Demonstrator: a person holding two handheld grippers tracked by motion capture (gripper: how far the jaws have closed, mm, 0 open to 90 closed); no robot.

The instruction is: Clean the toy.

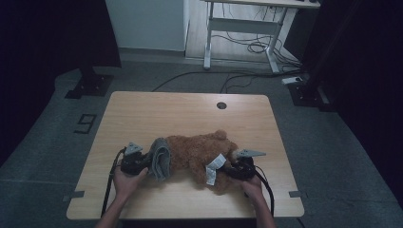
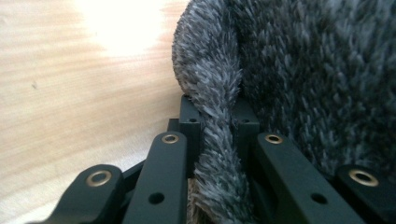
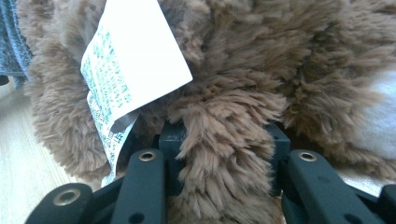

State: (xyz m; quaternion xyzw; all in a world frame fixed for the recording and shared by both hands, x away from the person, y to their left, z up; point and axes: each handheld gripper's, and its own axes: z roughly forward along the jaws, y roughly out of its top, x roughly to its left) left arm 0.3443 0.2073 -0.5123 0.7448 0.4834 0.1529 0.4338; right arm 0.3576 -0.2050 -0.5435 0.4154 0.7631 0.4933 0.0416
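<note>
A: Where's the brown plush toy [image 1: 197,153] sitting?

B: On the wooden table [image 1: 157,109], lying on its side toward the person's edge, well short of the round cable hole [image 1: 221,105] at the far end. A grey fuzzy garment [image 1: 160,159] covers its left end, and a white care tag [image 1: 213,169] hangs off its near right side.

A: And the tongs?

B: The left gripper [image 1: 135,160] sits just left of the toy, clamped on the grey cloth. In the left gripper view a rolled edge of the grey cloth [image 2: 217,140] runs straight up between the jaws, which are pressed in on it. The right gripper [image 1: 241,167] is at the toy's right end, pinching a tuft of brown fur [image 3: 224,140] (the tag [image 3: 135,60] dangles just left of that grip).

A: Why one on each end?

B: My guess: the right one anchors the toy so it won't slide, while the left works the garment along the body, either on or off. I can't tell which direction. The grip on the hem makes sense, since a rolled edge gives the jaws something thick to bite.

A: Any risk?

B: The fur hold looks shallow; a strong tug could slip it.
</note>
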